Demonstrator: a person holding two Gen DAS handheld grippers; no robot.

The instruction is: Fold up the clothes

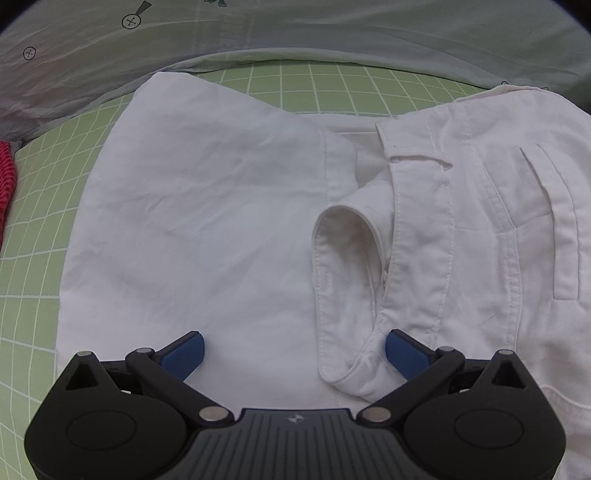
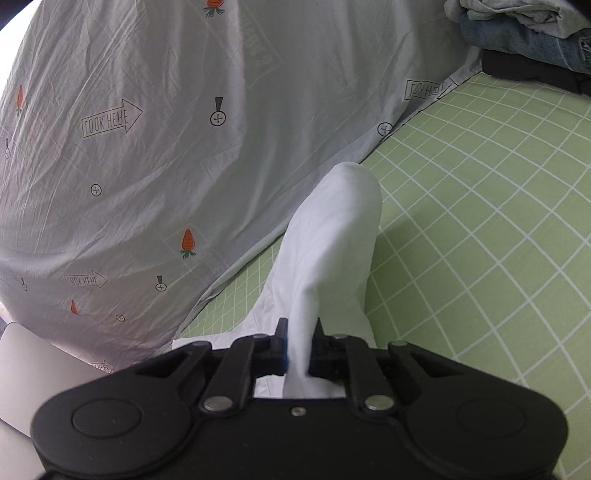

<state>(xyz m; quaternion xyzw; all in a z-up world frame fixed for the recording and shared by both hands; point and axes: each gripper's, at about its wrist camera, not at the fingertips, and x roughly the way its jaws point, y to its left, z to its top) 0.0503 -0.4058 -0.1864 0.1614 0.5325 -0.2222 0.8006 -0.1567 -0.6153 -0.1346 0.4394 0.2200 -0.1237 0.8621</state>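
White shorts lie on the green checked sheet, the waistband and fly to the right, a leg folded over to the left. My left gripper is open just above the near part of the shorts, with its blue pads either side of the fly flap. My right gripper is shut on a fold of the white fabric and holds it raised above the sheet.
A pale grey printed bedcover rises along the far side; it also shows in the left wrist view. Red cloth lies at the left edge. Folded clothes are stacked at the far right. A silver laptop sits at lower left.
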